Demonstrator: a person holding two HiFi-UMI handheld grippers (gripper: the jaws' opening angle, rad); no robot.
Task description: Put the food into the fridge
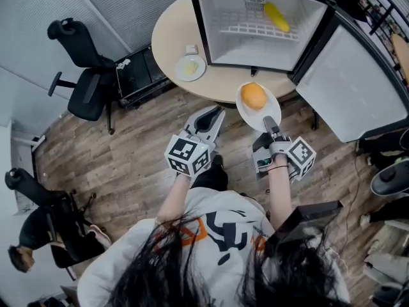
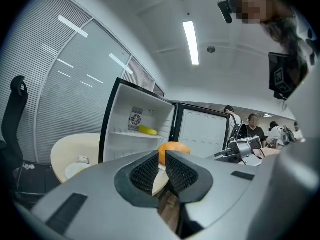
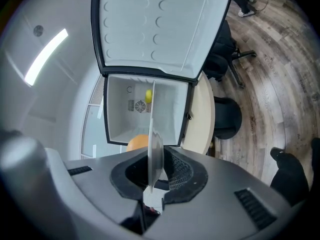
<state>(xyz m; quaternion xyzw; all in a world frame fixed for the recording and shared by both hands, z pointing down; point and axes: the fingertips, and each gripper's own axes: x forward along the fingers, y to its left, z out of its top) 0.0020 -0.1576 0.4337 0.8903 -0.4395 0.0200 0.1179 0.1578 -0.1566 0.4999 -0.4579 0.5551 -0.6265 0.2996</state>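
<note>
Clamping the near rim of a white plate, the right gripper holds it level just in front of the open mini fridge. An orange sits on the plate. A banana lies on the fridge's wire shelf, its long axis slanting across it. The left gripper has its jaws drawn nearly together, with nothing between them.

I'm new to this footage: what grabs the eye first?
An orange sits on a white plate, which the right gripper pinches at its rim. Beyond it an open fridge stands on a round table, with one yellow item on its shelf.
</note>
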